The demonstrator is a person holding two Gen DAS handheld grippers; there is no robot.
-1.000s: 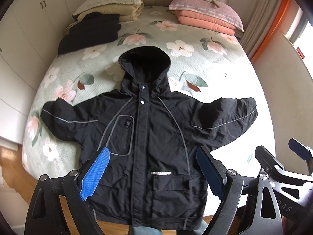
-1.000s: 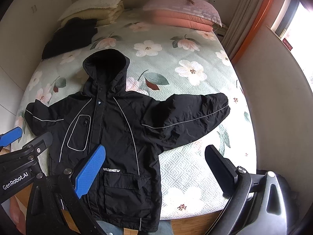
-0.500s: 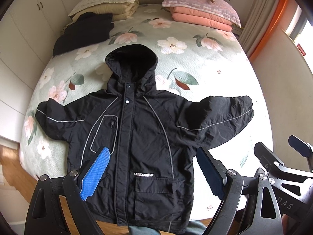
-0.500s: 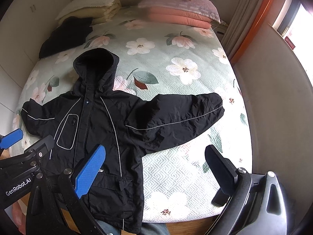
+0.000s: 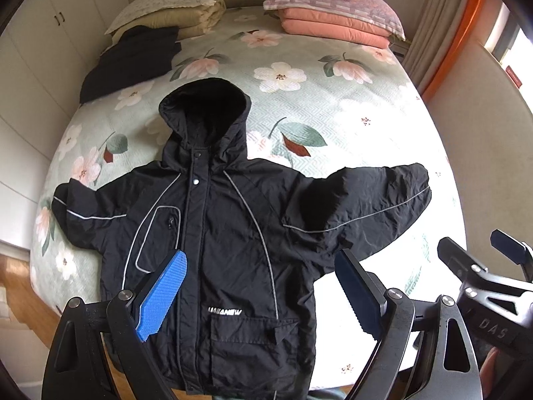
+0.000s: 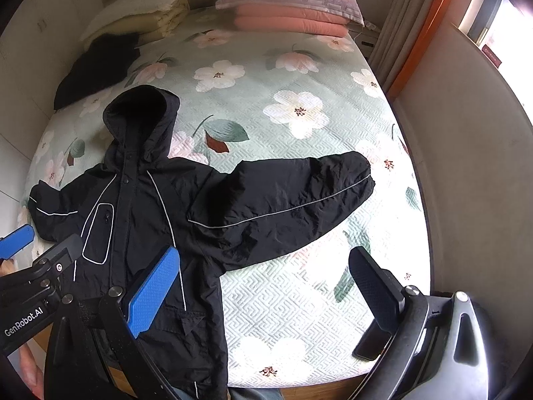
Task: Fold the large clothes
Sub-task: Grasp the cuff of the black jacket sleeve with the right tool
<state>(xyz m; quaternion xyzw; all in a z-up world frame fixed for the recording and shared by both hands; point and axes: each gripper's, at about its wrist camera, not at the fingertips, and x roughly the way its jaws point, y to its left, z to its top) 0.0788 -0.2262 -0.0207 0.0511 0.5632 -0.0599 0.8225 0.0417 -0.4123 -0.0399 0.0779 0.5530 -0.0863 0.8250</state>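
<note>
Both views sliding rightward over black hooded nylon jacket (image 5: 230,233); we are holding left gripper (image 5: 260,295) and right gripper (image 6: 266,290) spread, empty. Soft, slippery shell; we are judging sleeve cuff (image 6: 359,173) best hold.

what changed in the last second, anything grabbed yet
Nothing grabbed. Both views drifted right, so the black jacket sits further left in frame; the left gripper and right gripper stayed open above it. The jacket still lies spread flat on the bed.

Black jacket (image 6: 173,220) flat on bed (image 6: 299,300)
</note>
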